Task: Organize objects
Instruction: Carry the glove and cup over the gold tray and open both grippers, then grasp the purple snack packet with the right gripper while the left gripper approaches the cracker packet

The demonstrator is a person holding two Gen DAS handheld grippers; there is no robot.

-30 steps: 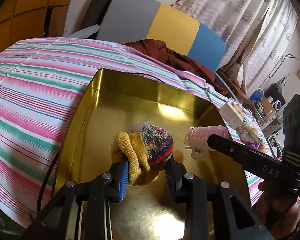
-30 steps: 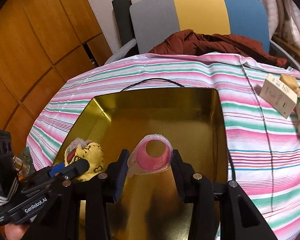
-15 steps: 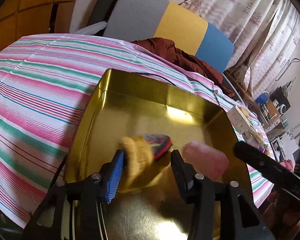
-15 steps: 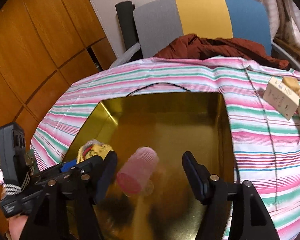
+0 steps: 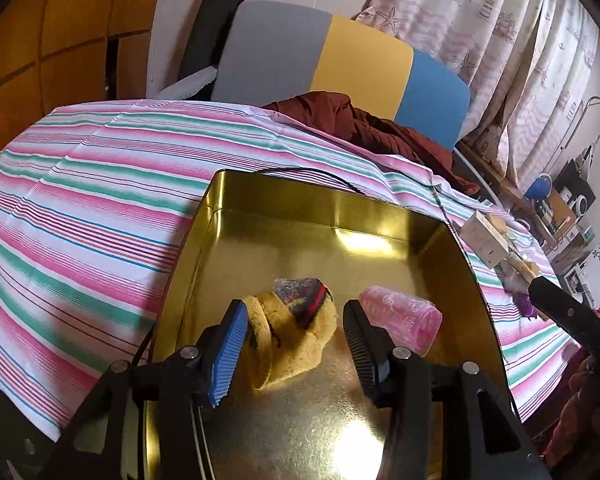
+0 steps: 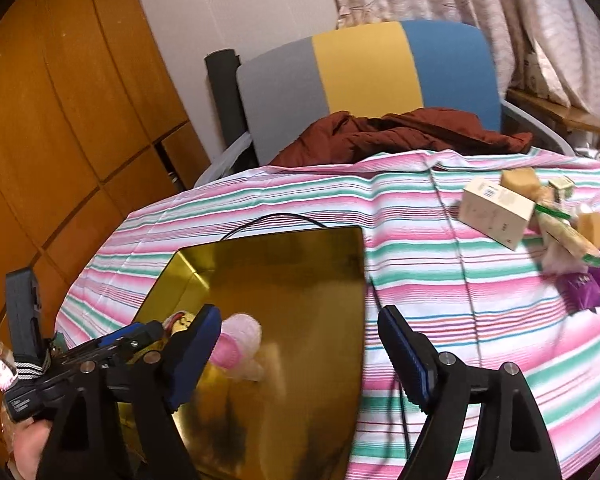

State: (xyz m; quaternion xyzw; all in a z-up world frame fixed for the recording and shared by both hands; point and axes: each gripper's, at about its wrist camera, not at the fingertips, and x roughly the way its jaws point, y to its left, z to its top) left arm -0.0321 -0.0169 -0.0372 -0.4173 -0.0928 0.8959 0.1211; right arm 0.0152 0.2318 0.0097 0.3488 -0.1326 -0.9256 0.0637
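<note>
Left wrist view: left hand-held gripper (image 5: 292, 344) open above gold tin (image 5: 380, 208), yellow knitted sock (image 5: 296, 336) lying loose between the parted jaws, untouched, pointing away; just right, pink hair roller (image 5: 400, 322) on its side, long axis slanting toward lower right. Right wrist view: right hand-held gripper (image 6: 300, 356) opening, jaws empty, roller blurred by its left finger.

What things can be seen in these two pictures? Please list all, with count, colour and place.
tin tray: one, gold, on the cloth
sock: one, mustard with striped toe, in the tray
hair roller: one, pink, in the tray beside the sock
tablecloth: one, pink-green striped
cable: one, black, behind the tray
boxes and packets: several, cream, tan, purple, right of the tray
chair: one, grey-yellow-blue
jacket: one, maroon, on the chair
left gripper: open
right gripper: opening, empty
</note>
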